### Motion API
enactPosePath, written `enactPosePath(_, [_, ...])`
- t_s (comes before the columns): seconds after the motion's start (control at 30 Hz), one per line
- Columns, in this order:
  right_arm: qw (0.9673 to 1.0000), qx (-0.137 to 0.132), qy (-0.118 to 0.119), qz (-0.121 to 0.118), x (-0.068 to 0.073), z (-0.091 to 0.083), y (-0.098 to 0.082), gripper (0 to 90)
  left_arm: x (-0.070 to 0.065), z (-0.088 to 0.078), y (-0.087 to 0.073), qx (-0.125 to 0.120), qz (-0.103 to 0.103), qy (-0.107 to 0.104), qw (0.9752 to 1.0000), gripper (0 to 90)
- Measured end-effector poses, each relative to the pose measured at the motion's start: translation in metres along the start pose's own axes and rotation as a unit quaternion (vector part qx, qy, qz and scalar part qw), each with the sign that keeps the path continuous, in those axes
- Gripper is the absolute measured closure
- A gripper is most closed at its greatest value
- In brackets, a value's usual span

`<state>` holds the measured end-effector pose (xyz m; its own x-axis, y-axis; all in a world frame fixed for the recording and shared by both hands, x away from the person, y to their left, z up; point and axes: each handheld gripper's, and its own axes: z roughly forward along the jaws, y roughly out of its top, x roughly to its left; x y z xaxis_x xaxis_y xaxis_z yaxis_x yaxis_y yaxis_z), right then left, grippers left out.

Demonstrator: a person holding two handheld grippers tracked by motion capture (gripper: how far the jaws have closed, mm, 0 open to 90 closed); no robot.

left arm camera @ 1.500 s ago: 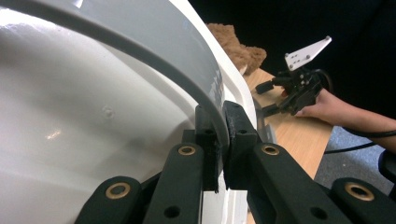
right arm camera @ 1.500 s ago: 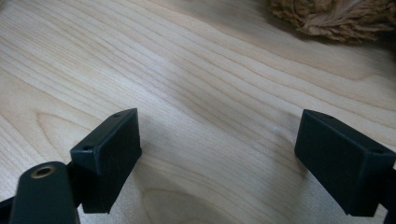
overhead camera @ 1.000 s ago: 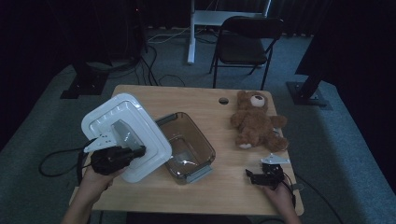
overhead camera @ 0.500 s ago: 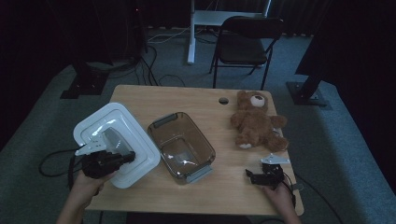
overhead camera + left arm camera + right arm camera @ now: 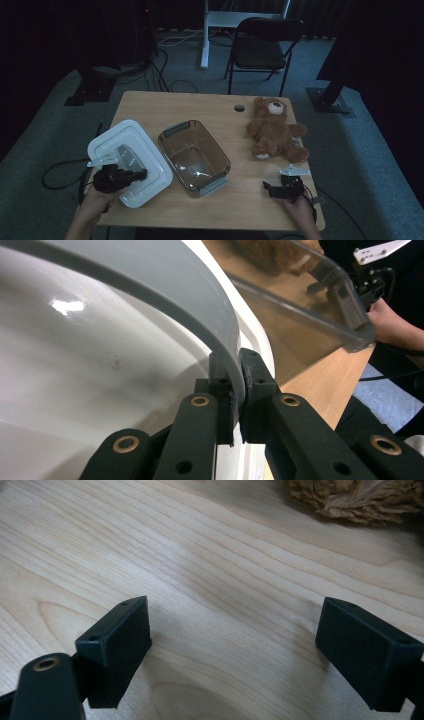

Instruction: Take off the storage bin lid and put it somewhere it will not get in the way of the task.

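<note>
Dim room, grey carpet (image 5: 45,125), black folding chair (image 5: 263,47).

My gripper (image 5: 239,390): jaws pinch the white lid (image 5: 100,355) rim.
Beyond it: clear container (image 5: 300,305) on tabletop (image 5: 325,385).

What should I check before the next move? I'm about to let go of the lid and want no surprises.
1. Left gripper has a firm hold on the white lid: ok, jaws shut on its grey rim.
2. Lid fully down on the table: cannot tell; the high view shows it over the left edge, but not whether it rests flat.
3. Lid apart from the clear plastic bin: ok, it lies beside the bin, not on it.
4. Bin empty: ok, nothing visible inside.
5. Right gripper free: ok, jaws open over bare wood.
6. Teddy bear out of the way: ok, it lies at the table's right.
</note>
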<state>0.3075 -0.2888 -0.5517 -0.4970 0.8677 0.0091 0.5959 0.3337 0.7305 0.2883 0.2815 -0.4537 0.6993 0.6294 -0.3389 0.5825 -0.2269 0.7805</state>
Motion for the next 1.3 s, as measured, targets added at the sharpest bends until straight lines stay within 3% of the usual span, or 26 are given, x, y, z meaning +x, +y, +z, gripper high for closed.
enactPosePath(0.1, [1.0000,0.000,0.000,0.000,0.000,0.000,0.000,13.6,0.008,0.008,-0.002,0.005,-0.011,-0.013,0.9998,86.3])
enactPosePath(0.33, [1.0000,0.001,0.000,0.000,0.000,0.000,0.000,13.6,0.021,0.021,-0.005,0.027,-0.030,-0.015,0.9991,86.3])
enactPosePath(0.43, [1.0000,0.001,0.000,0.000,0.000,0.000,0.000,13.6,0.029,0.026,-0.008,0.033,-0.038,-0.027,0.9984,86.2])
enactPosePath(0.47, [1.0000,0.000,0.000,0.000,0.000,0.000,0.000,13.6,0.039,0.034,-0.013,0.044,-0.047,-0.032,0.9974,86.2])
enactPosePath(0.63, [1.0000,0.000,0.000,0.000,0.000,0.000,0.000,13.6,0.053,0.045,-0.021,0.045,-0.062,-0.049,0.9958,85.2])
enactPosePath(0.67, [1.0000,0.001,0.000,0.000,0.000,0.000,0.000,13.6,0.059,0.050,-0.023,0.045,-0.075,-0.050,0.9949,84.2])
enactPosePath(0.93, [1.0000,0.001,0.000,0.000,0.000,0.000,0.000,13.6,0.074,0.067,-0.027,0.063,-0.100,-0.053,0.9915,79.4])
enactPosePath(1.03, [1.0000,0.001,0.000,0.000,0.000,0.000,0.000,13.6,0.076,0.073,-0.028,0.071,-0.095,-0.049,0.9917,76.0])
enactPosePath(1.13, [1.0000,0.001,0.000,0.000,0.000,0.000,0.000,13.6,0.078,0.075,-0.031,0.055,-0.101,-0.050,0.9922,70.9])
enactPosePath(1.23, [1.0000,0.001,0.000,0.000,0.000,0.000,0.000,13.6,0.072,0.074,-0.028,0.057,-0.066,-0.029,0.9958,59.9])
enactPosePath(1.3, [1.0000,0.001,0.000,0.000,0.000,0.000,0.000,13.6,0.069,0.072,-0.026,0.061,-0.050,-0.013,0.9968,55.3])
